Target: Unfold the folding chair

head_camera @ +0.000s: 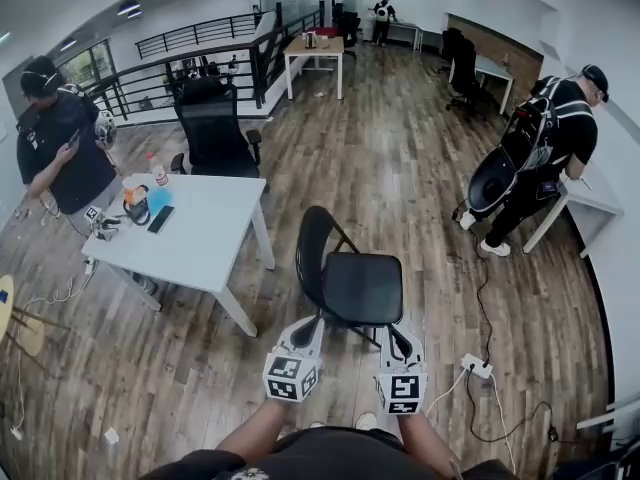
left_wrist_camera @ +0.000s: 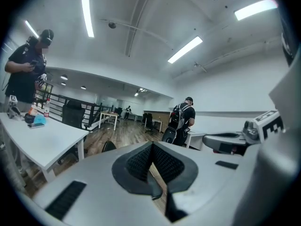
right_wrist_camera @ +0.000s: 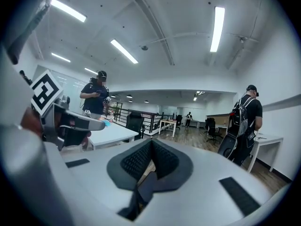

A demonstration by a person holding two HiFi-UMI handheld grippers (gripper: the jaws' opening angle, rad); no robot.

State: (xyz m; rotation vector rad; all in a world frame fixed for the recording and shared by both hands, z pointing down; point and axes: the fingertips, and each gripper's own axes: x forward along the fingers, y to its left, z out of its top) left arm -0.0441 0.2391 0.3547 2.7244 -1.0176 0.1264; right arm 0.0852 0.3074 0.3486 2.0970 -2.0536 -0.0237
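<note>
- The chair (head_camera: 362, 288) stands on the floor just ahead of both grippers, seat level and back (head_camera: 312, 240) upright. It looks already unfolded.
- The left gripper (head_camera: 313, 328) is clenched with nothing between its jaws.
- The right gripper (head_camera: 402, 330) is likewise clenched and empty.
- Both tips show over the seat's near edge, and I cannot tell whether they touch it.
- The chair's back-to-front line runs left to right, so the left gripper is nearer the back and the right nearer the seat's front.
</note>
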